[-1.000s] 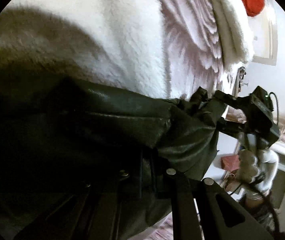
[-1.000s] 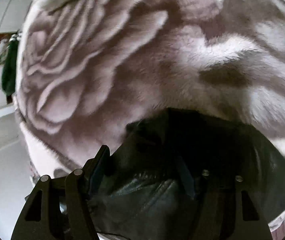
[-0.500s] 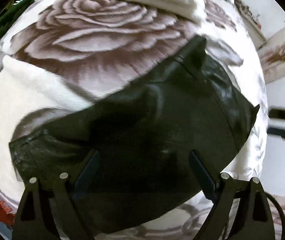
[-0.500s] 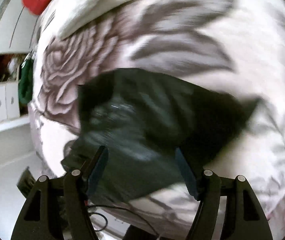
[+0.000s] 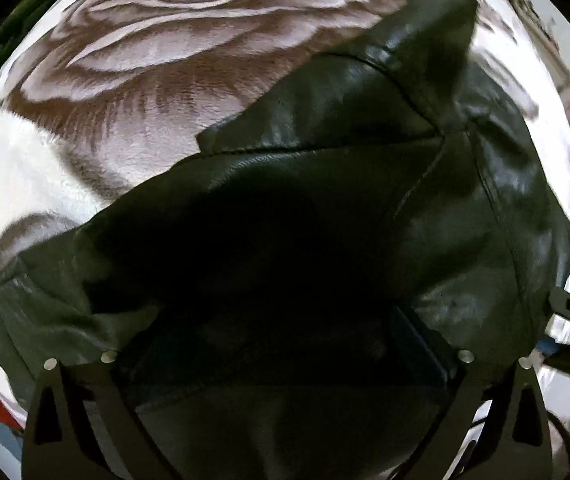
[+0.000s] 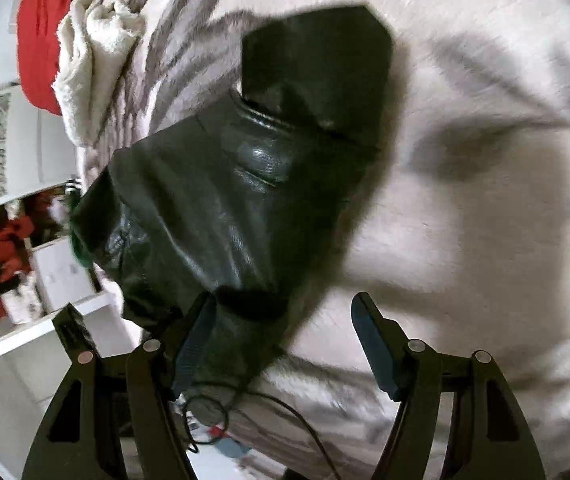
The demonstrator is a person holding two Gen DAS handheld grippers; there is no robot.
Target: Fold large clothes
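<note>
A black leather jacket [image 5: 325,208] lies bunched on a plush blanket with a rose print [image 5: 173,52]. In the left wrist view it fills most of the frame, and my left gripper [image 5: 285,336] is open low over its dark near part with nothing between the fingers. In the right wrist view the jacket [image 6: 221,200] lies left of centre, one flap pointing away. My right gripper [image 6: 285,320] is open and empty at the jacket's near edge, its left finger [image 6: 193,340] over the leather.
A white towel [image 6: 93,60] and a red cloth [image 6: 53,20] lie at the far end of the bed. White shelves with red items [image 6: 1,256] stand beside the bed. A black cable [image 6: 245,404] hangs at the bed's near edge.
Both grippers let go of the jacket and opened. The jacket dropped onto the blanket. The left gripper then moved in closer over it and the right swung to its right side.
</note>
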